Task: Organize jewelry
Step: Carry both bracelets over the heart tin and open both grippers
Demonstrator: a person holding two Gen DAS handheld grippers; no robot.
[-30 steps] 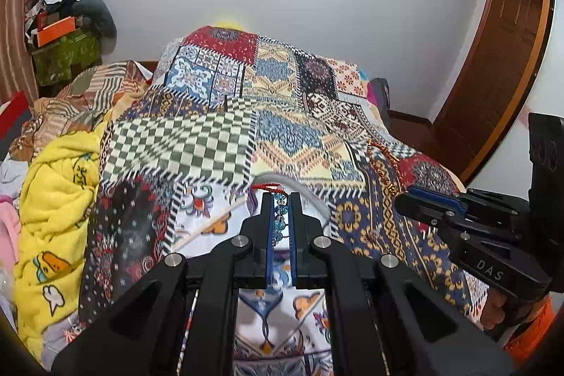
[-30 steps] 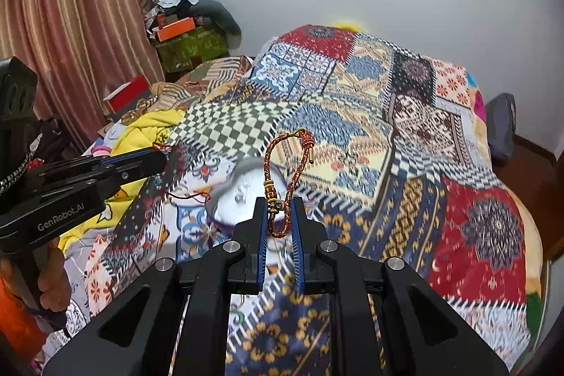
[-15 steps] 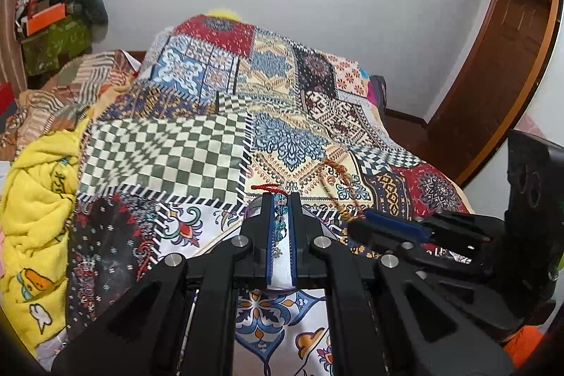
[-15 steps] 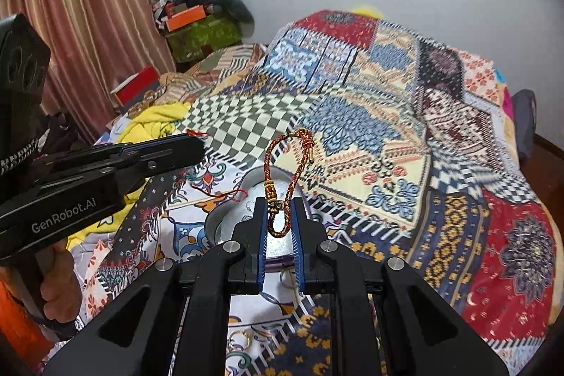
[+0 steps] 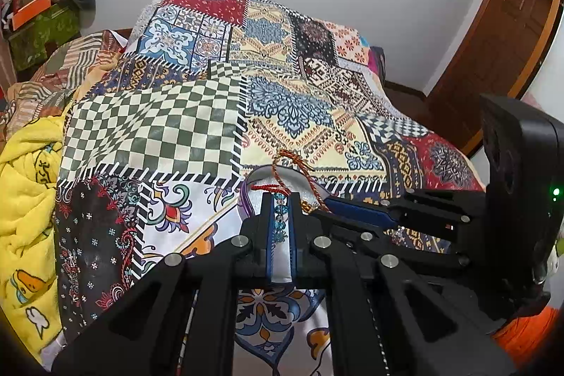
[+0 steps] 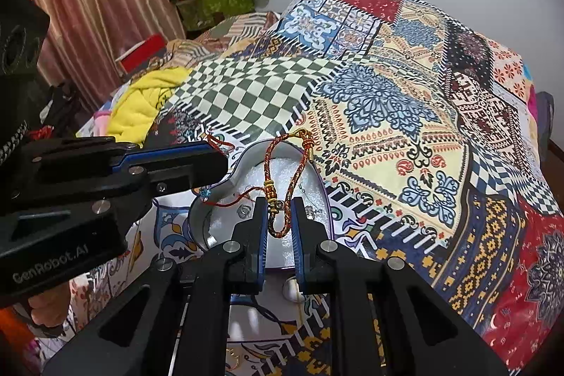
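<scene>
Left hand-held gripper (image 6: 211,161) marked "GenRobot.AI" pinching beaded string (image 5: 281,214), right hand-held gripper (image 6: 278,217) pinching braided bracelet (image 6: 282,178)

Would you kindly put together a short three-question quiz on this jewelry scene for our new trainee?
1. True or false: the right gripper holds a braided red-and-gold bracelet.
2. What colour are the beads between the fingers of the left gripper?
3. Where does the heart-shaped tin sit? A) on the patchwork bedspread B) on the yellow blanket C) on the floor

Key: 1 true; 2 blue; 3 A.
</scene>
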